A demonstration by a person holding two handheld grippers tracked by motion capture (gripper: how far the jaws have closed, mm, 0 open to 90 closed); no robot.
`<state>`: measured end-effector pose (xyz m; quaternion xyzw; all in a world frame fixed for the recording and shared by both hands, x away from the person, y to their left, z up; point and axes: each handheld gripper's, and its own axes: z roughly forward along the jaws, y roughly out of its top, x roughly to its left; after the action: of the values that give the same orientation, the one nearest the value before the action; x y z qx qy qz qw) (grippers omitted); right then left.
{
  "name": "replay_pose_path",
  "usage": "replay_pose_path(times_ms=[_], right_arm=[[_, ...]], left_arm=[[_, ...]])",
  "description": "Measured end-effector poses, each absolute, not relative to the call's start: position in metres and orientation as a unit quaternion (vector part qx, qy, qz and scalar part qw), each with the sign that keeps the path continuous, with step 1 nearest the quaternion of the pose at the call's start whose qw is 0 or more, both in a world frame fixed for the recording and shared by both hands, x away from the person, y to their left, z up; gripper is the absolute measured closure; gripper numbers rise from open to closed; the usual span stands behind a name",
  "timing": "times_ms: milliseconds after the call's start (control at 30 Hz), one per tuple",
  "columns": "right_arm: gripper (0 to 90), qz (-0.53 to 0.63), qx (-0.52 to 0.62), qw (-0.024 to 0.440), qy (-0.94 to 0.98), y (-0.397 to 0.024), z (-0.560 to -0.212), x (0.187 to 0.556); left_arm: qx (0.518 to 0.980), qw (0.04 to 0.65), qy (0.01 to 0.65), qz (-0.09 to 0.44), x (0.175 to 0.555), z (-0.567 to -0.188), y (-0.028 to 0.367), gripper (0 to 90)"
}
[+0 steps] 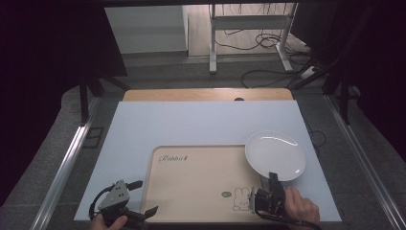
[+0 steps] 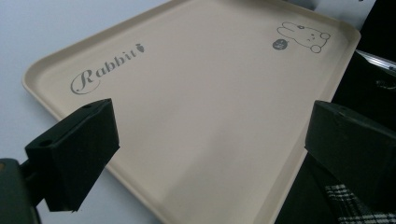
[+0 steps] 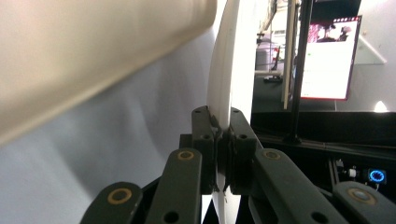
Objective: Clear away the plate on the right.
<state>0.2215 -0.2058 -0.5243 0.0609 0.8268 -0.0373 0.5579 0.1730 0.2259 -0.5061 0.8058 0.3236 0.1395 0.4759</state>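
The right gripper (image 1: 271,184) pinches the white plate (image 1: 275,154) by its rim at 3 o'clock of the tray (image 1: 201,191). Placing it remains. The left gripper (image 1: 143,201) stands spread at the tray's 8 o'clock corner.

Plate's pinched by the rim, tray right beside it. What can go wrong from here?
1. The right gripper holds the plate only at its rim; it could tip or slip out.
2. The plate overhangs the tray corner; its edge may catch the tray rim.
3. The left gripper is open, so the tray isn't steadied.
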Motion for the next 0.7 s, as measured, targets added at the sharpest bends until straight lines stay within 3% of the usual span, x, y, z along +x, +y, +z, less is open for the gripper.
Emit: replay_pose_path(times_ms=[233, 267, 400, 633, 700], right_arm=[[84.3, -0.027, 0.039, 0.561, 0.826, -0.196, -0.523, 0.215], [84.3, -0.017, 0.036, 0.539, 0.841, -0.195, -0.522, 0.215], [84.3, -0.012, 0.029, 0.539, 0.842, -0.191, -0.522, 0.213], [84.3, -0.019, 0.011, 0.566, 0.824, -0.18, -0.522, 0.205], [84.2, -0.003, 0.007, 0.542, 0.84, -0.18, -0.522, 0.206]], left_arm=[[0.806, 0.476, 0.324, 0.139, 0.173, -0.506, 0.226, 2.5], [0.806, 0.476, 0.324, 0.139, 0.173, -0.506, 0.226, 2.5], [0.806, 0.476, 0.324, 0.139, 0.173, -0.506, 0.226, 2.5], [0.806, 0.476, 0.324, 0.138, 0.173, -0.506, 0.226, 2.5], [0.806, 0.476, 0.324, 0.139, 0.173, -0.506, 0.226, 2.5]])
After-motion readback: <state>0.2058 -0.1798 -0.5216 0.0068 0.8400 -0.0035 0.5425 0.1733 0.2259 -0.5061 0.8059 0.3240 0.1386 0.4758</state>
